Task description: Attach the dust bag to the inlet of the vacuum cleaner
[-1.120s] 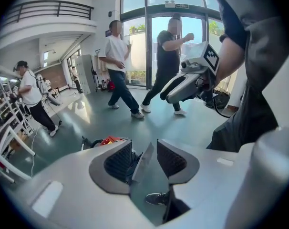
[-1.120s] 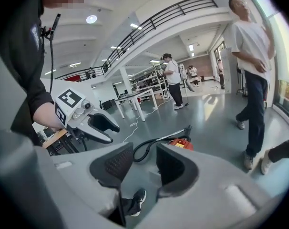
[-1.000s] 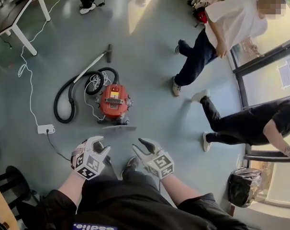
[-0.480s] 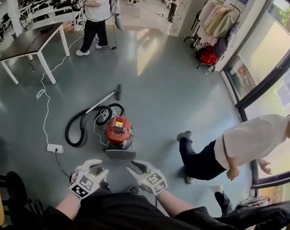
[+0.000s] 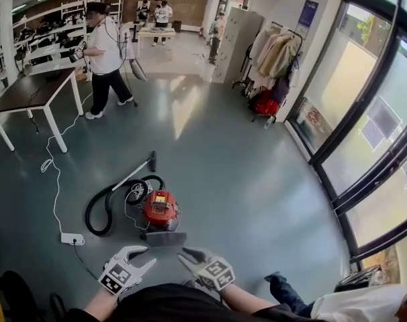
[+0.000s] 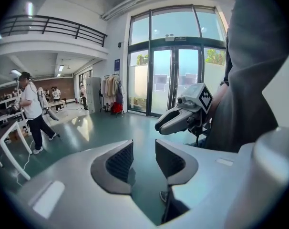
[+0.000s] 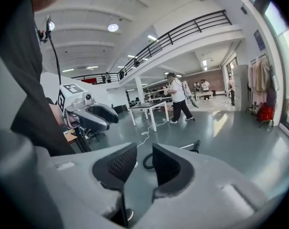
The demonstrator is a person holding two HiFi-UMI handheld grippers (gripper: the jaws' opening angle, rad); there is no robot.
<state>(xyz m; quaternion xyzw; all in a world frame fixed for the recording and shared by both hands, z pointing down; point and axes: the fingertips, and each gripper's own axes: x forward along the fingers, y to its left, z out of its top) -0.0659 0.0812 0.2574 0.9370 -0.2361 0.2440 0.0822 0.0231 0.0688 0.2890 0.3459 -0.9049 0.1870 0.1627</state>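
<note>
Noted left gripper (image 5: 146, 255) and right gripper (image 5: 183, 255) side by side over the grey floor (image 5: 244, 180), both jaw pairs closing, gapped, nothing between; red vacuum cleaner (image 5: 160, 210) standing just beyond the 2, black hose (image 5: 96, 210) looped at its left.

Left tool (image 5: 144, 255), right tool (image 5: 185, 256): pale grey moulded shells, smooth rounded edges. Each carries cube (image 5: 120, 278) faced with black-and-white square markers. Pads (image 6: 119, 162) dark grey, finely ribbed, set in a darker surround on wedge-shaped tips. Jaws of both tools closing, nothing between them. Wearer in black top (image 5: 170, 304).
</note>
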